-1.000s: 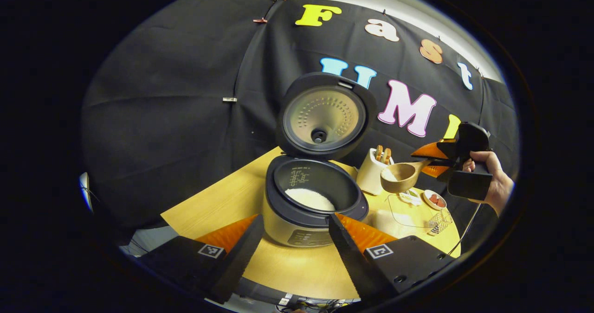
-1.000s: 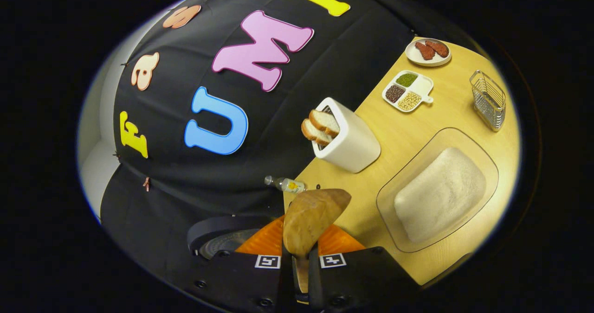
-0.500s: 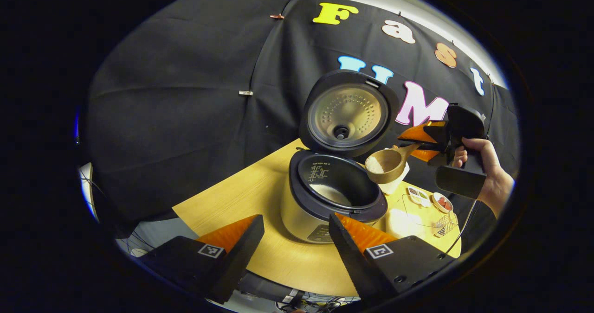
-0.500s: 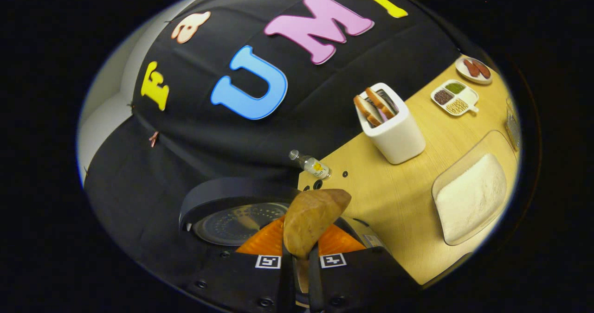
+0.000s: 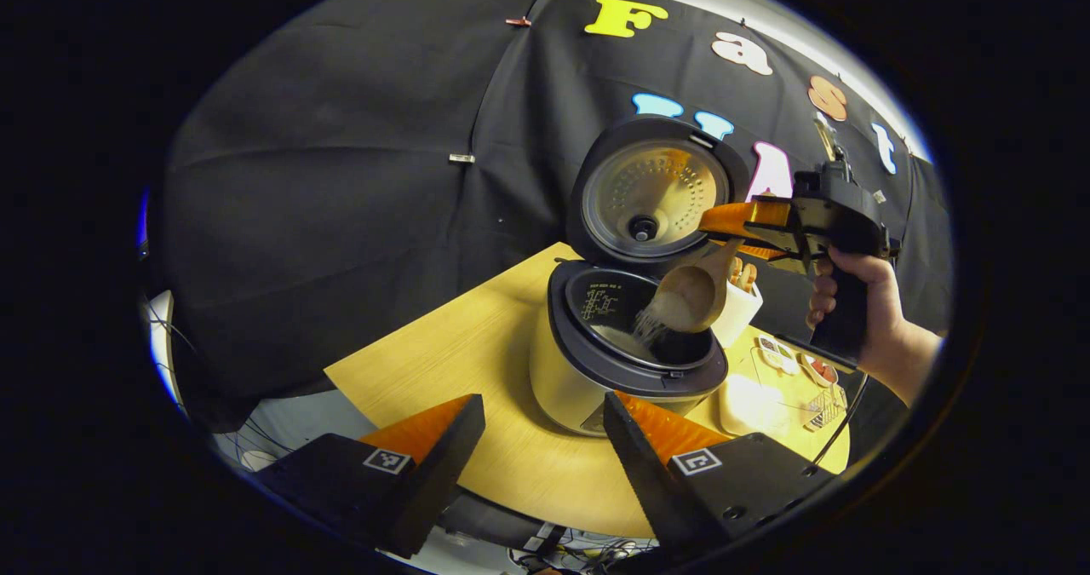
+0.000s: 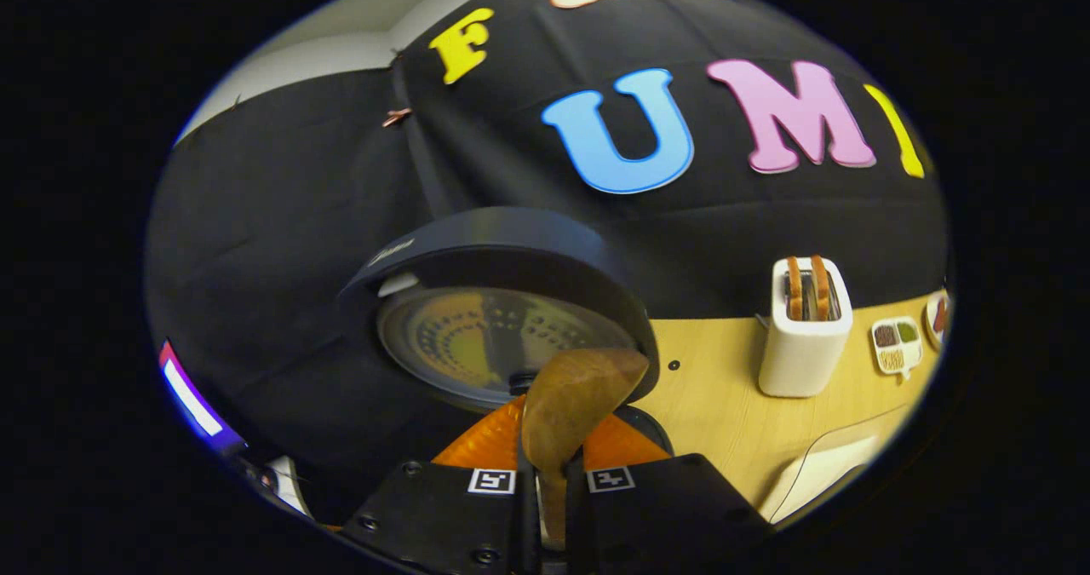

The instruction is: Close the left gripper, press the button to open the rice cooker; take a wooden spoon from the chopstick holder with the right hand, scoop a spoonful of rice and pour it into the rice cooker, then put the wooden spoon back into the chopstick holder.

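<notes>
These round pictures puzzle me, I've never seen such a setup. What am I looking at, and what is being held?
A person holds a two-finger tool in each hand, each carrying a fisheye camera looking along its fingers. In the left gripper view, the left tool hangs open in front of the open rice cooker on the wooden table. Farther off, a hand holds the right tool, shut on a wooden spoon tipping rice into the pot. The right gripper view looks past that spoon at the cooker's lid, a toaster with bread and a small divided dish.
</notes>
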